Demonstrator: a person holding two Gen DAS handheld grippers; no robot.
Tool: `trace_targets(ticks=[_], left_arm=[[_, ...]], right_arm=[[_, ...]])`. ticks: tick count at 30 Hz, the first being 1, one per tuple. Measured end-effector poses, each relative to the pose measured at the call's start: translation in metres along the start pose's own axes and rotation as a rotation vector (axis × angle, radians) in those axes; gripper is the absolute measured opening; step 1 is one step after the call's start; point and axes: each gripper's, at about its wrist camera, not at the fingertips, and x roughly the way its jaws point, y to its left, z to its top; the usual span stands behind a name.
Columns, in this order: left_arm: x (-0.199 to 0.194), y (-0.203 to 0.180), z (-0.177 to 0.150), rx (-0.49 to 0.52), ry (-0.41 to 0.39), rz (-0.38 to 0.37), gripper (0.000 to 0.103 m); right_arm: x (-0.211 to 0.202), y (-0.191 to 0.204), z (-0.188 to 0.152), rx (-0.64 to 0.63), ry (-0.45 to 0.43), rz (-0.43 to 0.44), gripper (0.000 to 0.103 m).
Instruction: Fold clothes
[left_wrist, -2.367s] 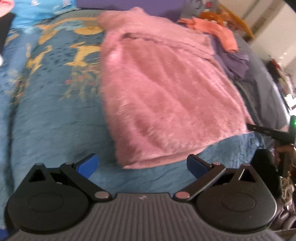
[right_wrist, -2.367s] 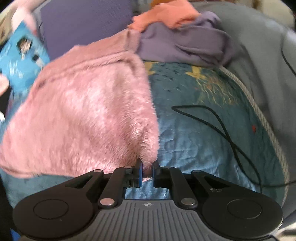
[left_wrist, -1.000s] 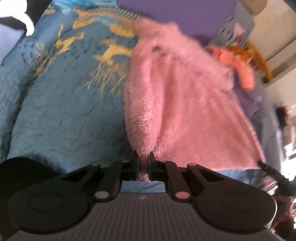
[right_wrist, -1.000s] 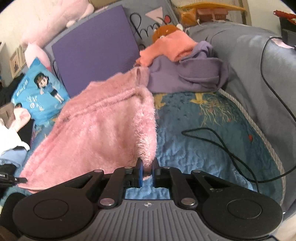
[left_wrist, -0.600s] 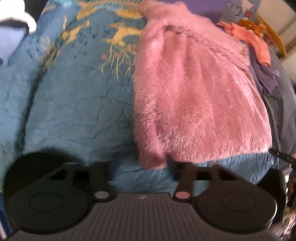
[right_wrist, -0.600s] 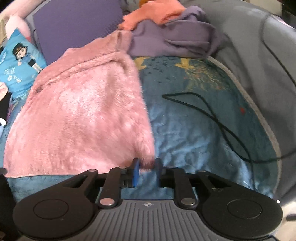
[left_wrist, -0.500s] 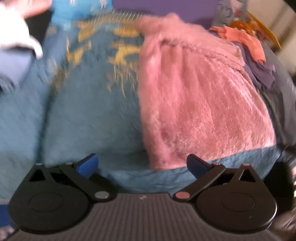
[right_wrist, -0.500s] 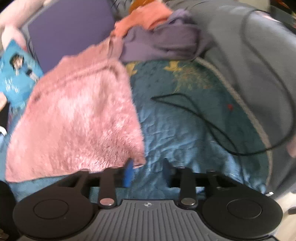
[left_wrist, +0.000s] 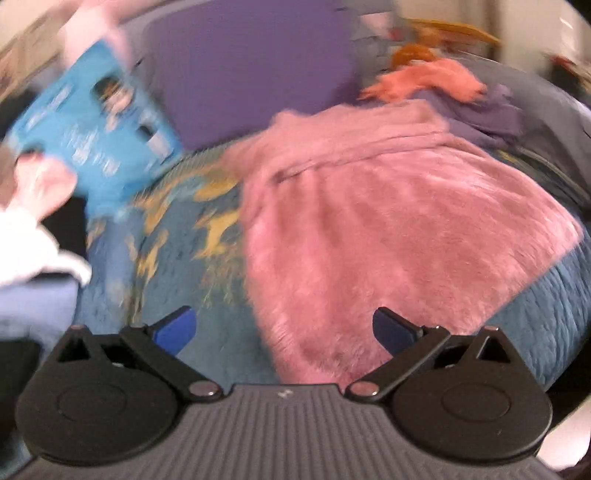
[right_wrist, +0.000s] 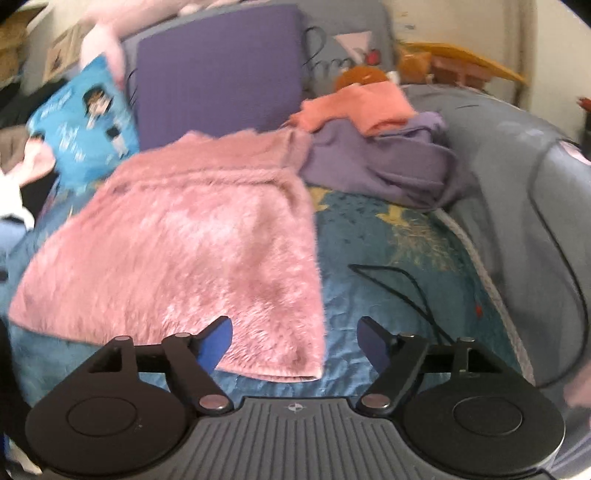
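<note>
A fluffy pink garment (left_wrist: 388, 221) (right_wrist: 192, 236) lies spread flat on a blue patterned bedspread (left_wrist: 177, 280) (right_wrist: 399, 258). My left gripper (left_wrist: 284, 330) stands wide open over the garment's near left corner, its blue pads clear of the fabric. My right gripper (right_wrist: 295, 341) hovers over the near right corner; its jaws are opening, and the fabric lies below them with neither pad pressing on it. Beyond the pink garment sits a heap with a purple garment (right_wrist: 384, 162) (left_wrist: 491, 114) and an orange one (right_wrist: 362, 103) (left_wrist: 428, 79) on top.
A purple cushion (right_wrist: 218, 70) (left_wrist: 251, 70) and a blue cartoon pillow (right_wrist: 81, 125) (left_wrist: 92, 129) lean at the head of the bed. A black cable (right_wrist: 413, 291) loops across the bedspread on the right, beside a grey blanket (right_wrist: 517, 177). White and pale clothes (left_wrist: 29, 254) lie at the left.
Both grippers were shut on the pink garment's near corners; they have let go and opened. The garment now lies flat. The left gripper has rolled and pulled back, showing more of the pillows.
</note>
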Motion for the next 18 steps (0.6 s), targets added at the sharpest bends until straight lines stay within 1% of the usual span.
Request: trace_targets(ticks=[4,6,8,10,12,14,15,16,18], left_arm=[[0.000,-0.008,0.005,0.000,0.047,0.024,0.103],[0.000,-0.011,0.004,0.015,0.047,0.024,0.103],[0.000,-0.015,0.002,0.028,0.042,0.005,0.103],[0.002,-0.018,0.000,0.028,0.056,-0.011,0.103],[0.010,-0.017,-0.001,0.014,0.094,-0.018,0.103],[0.019,-0.014,-0.002,-0.015,0.138,-0.014,0.103],[0.025,-0.009,-0.003,-0.047,0.164,-0.009,0.103],[0.029,-0.002,-0.004,-0.091,0.188,-0.009,0.103],[0.035,0.013,-0.007,-0.189,0.227,-0.030,0.103]], right_arm=[[0.006,0.002,0.005,0.009,0.004,-0.006,0.074],[0.004,0.002,0.006,0.024,-0.012,-0.011,0.074],[0.004,0.002,0.008,0.046,-0.010,-0.028,0.081],[0.009,0.002,0.009,0.062,0.022,-0.047,0.082],[0.015,0.002,0.010,0.065,0.054,-0.056,0.082],[0.020,0.002,0.010,0.068,0.082,-0.061,0.081],[0.022,0.000,0.010,0.076,0.092,-0.059,0.081],[0.024,-0.003,0.010,0.098,0.094,-0.050,0.081],[0.024,-0.010,0.011,0.143,0.091,-0.036,0.078]])
